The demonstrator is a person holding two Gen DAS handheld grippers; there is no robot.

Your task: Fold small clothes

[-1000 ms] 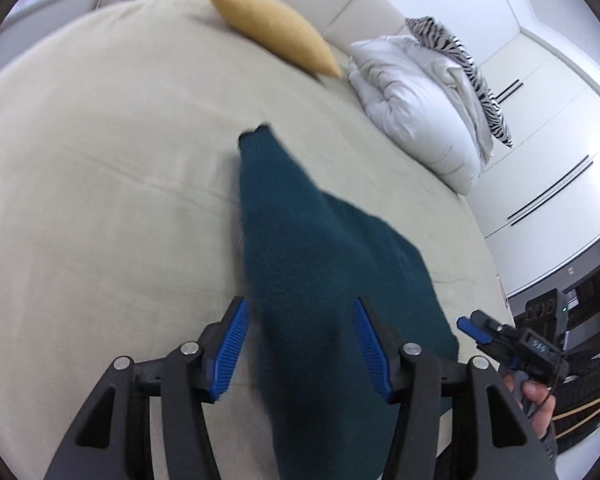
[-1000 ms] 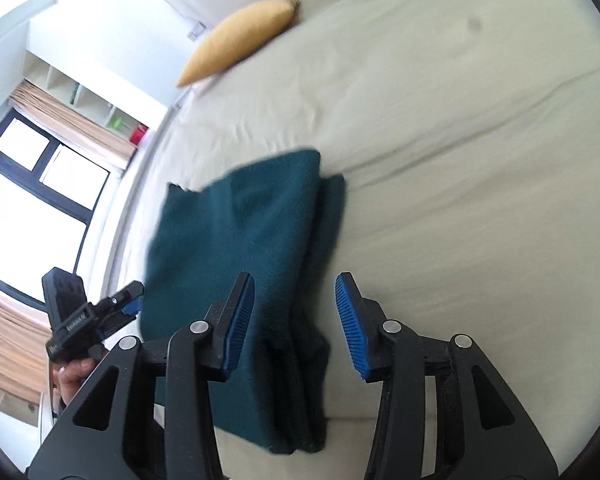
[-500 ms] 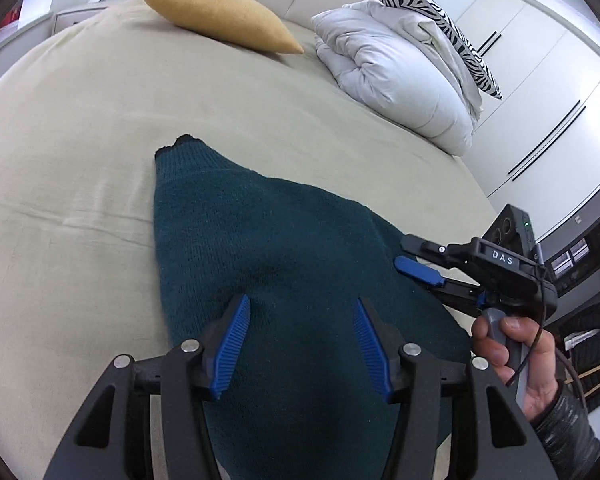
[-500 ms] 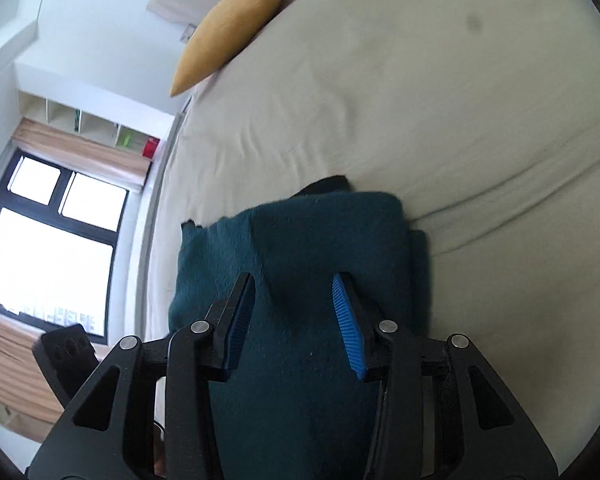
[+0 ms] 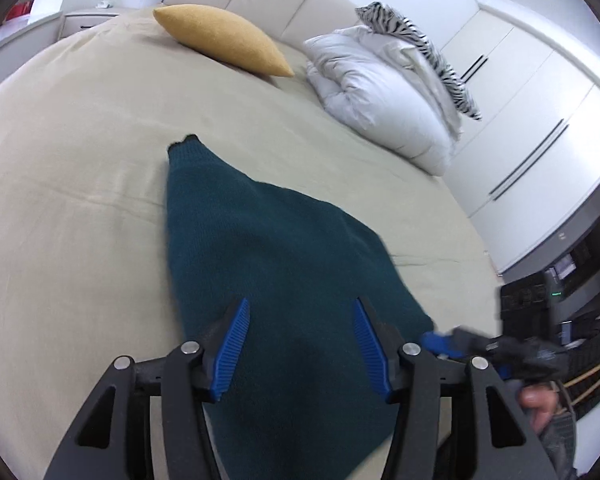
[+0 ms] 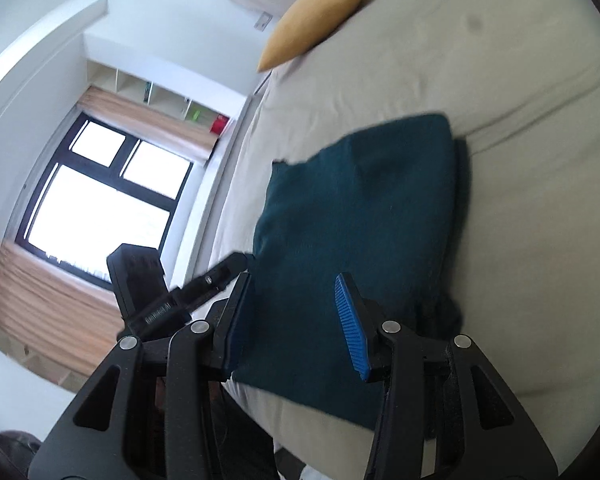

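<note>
A dark teal knitted garment [image 5: 276, 264] lies folded flat on the beige bed [image 5: 80, 208]; it also shows in the right wrist view [image 6: 360, 216]. My left gripper [image 5: 300, 344] is open and empty, hovering over the garment's near end. My right gripper [image 6: 292, 320] is open and empty above the garment's near edge by the bed's side. The right gripper also shows blurred at the lower right of the left wrist view [image 5: 460, 340]. The left gripper shows at the left in the right wrist view [image 6: 204, 284].
A mustard pillow [image 5: 224, 40] and a white duvet [image 5: 380, 96] with a zebra-print cloth [image 5: 428, 48] lie at the bed's head. White wardrobes [image 5: 532, 128] stand to the right. A window [image 6: 100, 196] is beyond the bed's left side.
Both grippers have drawn back toward the garment's near edge. The right gripper has moved lower and further right in the left wrist view. The garment lies where it was.
</note>
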